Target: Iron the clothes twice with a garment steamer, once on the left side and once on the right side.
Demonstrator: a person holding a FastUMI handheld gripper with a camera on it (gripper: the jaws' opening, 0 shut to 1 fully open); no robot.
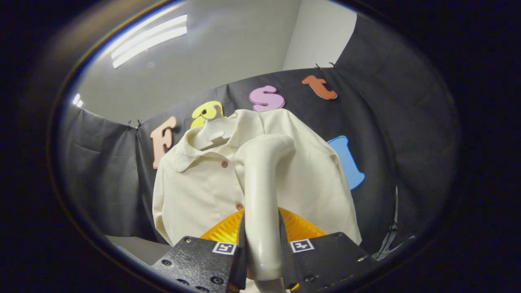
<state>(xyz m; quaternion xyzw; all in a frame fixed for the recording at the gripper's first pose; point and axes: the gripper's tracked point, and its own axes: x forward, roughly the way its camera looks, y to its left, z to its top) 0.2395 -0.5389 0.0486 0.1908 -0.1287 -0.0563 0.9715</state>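
A cream short-sleeved shirt (pixel 195 191) with reddish buttons hangs on a white hanger (pixel 213 132) against the booth's black cloth wall, just beyond my fingers. My gripper (pixel 262 248) is shut on the cream handle of the garment steamer (pixel 262 187), with both black fingers (pixel 240 252) pressing its sides. The handle rises between the fingers and curves toward the shirt's right half, where its head sits near the collar and chest. An orange ribbed part of the steamer (pixel 224 232) shows behind the fingers at the handle's base.
The black cloth wall (pixel 101 171) surrounds the shirt on both sides. A pale surface (pixel 134 246) lies below the shirt to the left. A thin cord (pixel 390 232) hangs at the right. Ceiling lights (pixel 148 38) glow overhead.
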